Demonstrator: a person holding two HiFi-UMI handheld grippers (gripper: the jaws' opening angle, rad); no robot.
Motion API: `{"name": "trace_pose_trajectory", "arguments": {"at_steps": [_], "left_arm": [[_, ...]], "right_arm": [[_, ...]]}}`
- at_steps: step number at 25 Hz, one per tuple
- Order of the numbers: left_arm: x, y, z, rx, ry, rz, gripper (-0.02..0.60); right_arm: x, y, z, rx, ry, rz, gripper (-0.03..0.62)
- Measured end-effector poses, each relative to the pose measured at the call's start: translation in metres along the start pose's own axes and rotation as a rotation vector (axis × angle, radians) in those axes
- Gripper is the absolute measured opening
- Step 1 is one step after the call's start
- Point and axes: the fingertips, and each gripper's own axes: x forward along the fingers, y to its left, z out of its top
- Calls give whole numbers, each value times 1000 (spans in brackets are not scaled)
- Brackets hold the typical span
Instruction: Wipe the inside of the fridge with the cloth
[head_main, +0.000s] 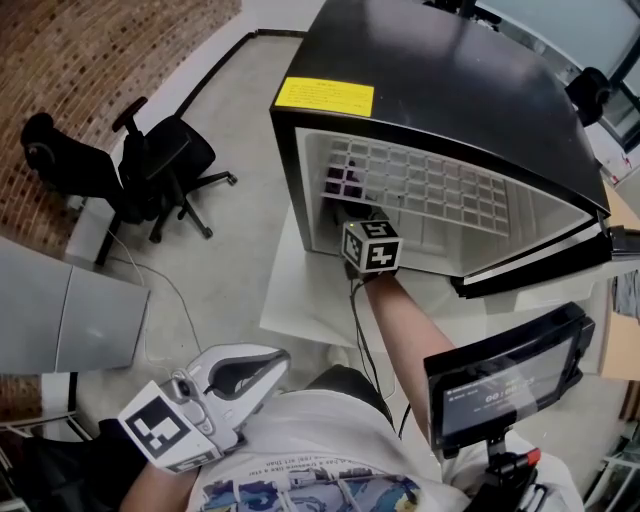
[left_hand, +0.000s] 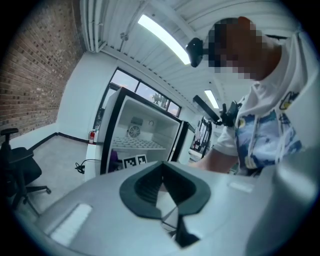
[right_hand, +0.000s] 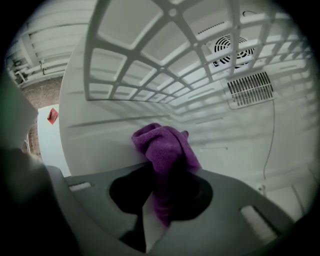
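Where the crumpled purple terry cloth (right_hand: 162, 145) is held close to the white inner wall of the black-cased fridge (head_main: 440, 90), below its white wire shelf (right_hand: 150, 55), it is clamped between the jaws of the right tongs (right_hand: 161, 172). The left tongs (left_hand: 161, 170) are kept outside, by the person's printed shirt (head_main: 300, 450), jaws pressed together on nothing.

Yellow label (head_main: 324, 96) on fridge (head_main: 450, 90): print illegible.
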Motion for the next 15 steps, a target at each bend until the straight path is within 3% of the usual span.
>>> {"name": "trace_pose_trajectory", "arguments": {"at_steps": [7,12,15], "left_arm": [[-21,-13,-2,-36,0,-37,6],[-43,-17,-18,35,26,-65,6],[-50,-25,-21,34,30,-89,6]], "right_arm": [[-23,20,-12,14,0,-25,78],[-42,39,-25,35,-3,-43,78],[-55,48,-33,39,-3,-50,78]]}}
